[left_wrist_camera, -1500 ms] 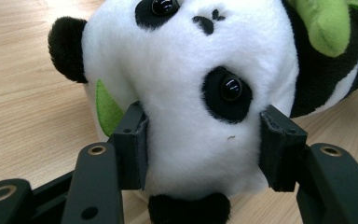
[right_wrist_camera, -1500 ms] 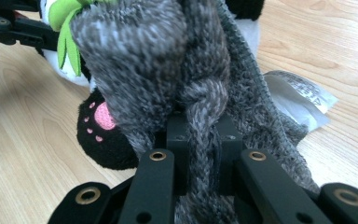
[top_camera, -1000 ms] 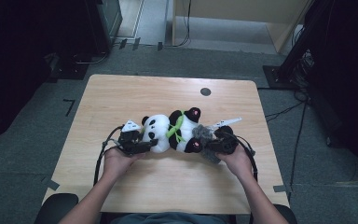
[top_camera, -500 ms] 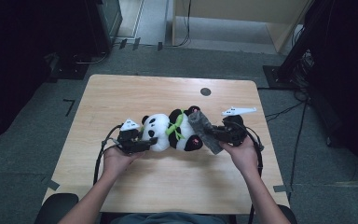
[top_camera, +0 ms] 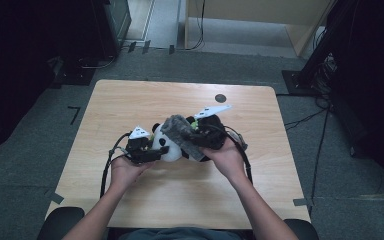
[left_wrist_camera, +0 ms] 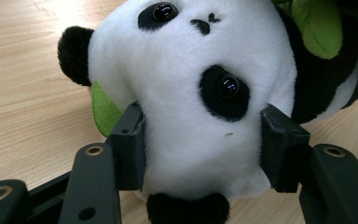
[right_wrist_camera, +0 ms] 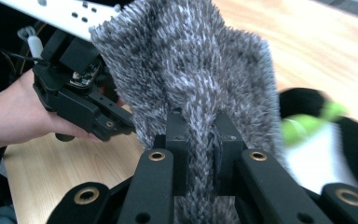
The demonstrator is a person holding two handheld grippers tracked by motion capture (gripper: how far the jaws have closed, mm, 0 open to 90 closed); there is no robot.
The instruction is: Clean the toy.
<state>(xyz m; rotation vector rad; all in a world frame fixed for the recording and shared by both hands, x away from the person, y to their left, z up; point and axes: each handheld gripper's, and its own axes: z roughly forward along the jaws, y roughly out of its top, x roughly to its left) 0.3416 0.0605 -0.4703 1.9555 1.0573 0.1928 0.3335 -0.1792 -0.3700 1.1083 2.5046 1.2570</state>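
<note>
The plush panda (top_camera: 167, 145) lies on the wooden table (top_camera: 130, 100) near its middle, head toward the person's left. Draped over its body is a grey fuzzy cloth (top_camera: 182, 135), which looks like a small scarf or blanket (the pictures don't settle which).

A second ago that cloth lay low at the panda's far side; now the right gripper (right_wrist_camera: 199, 140) has carried it up and across, so it hangs over the toy's dark body and nears the head. Judging by that, the work in hand is to wrap or dress the panda, and the cloth is now roughly where it needs to be laid.

The right gripper's jaws are pinched tight on a fold of the grey pile, the fabric bunching above them. The left gripper (left_wrist_camera: 200, 144) straddles the panda's white head, one pad at each cheek and pressing into the plush, about half open; it steadies the toy against the tabletop while the cloth comes over.
</note>
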